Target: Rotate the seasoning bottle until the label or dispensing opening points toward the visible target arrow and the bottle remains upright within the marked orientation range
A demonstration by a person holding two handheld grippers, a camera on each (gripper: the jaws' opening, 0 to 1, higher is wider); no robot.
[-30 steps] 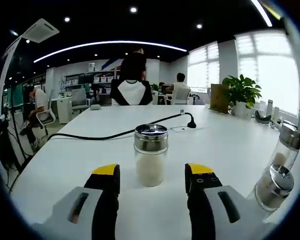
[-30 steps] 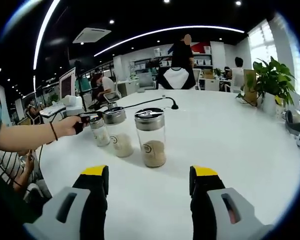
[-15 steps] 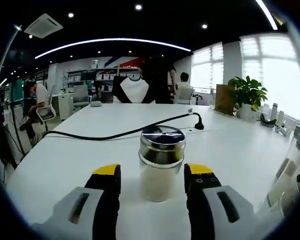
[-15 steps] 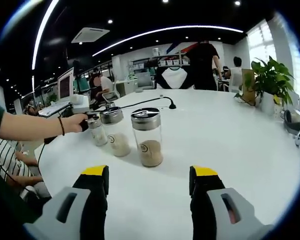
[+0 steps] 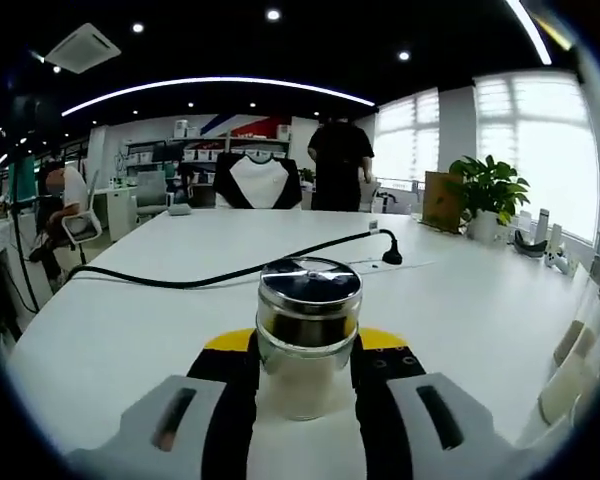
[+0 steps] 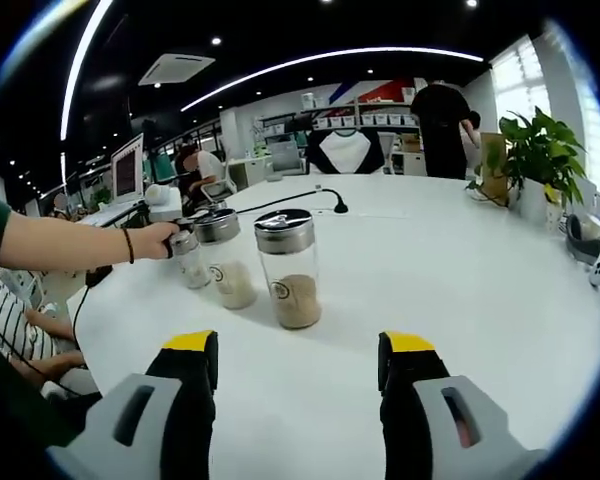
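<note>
Three glass seasoning bottles stand in a row on the white table (image 6: 500,300). The middle bottle (image 6: 225,257) is just beside the brown-spice bottle (image 6: 288,268); the seasoning bottle (image 6: 187,257) at the far end sits beyond it, with the person's hand (image 6: 152,241) right at it. A black cable (image 5: 230,273) runs across the table behind the seasoning bottle (image 5: 307,335), and a potted plant (image 5: 488,190) stands far off to its right by the windows.

Left gripper (image 5: 305,360): yellow-tipped jaws closed in on both sides of the seasoning bottle, touching the glass below its metal cap. Bottle upright on the table.

Right gripper (image 6: 300,362): jaws wide apart, nothing between them, brown-spice bottle ahead and well clear.

Open office, ceiling light strips, people at desks behind.
</note>
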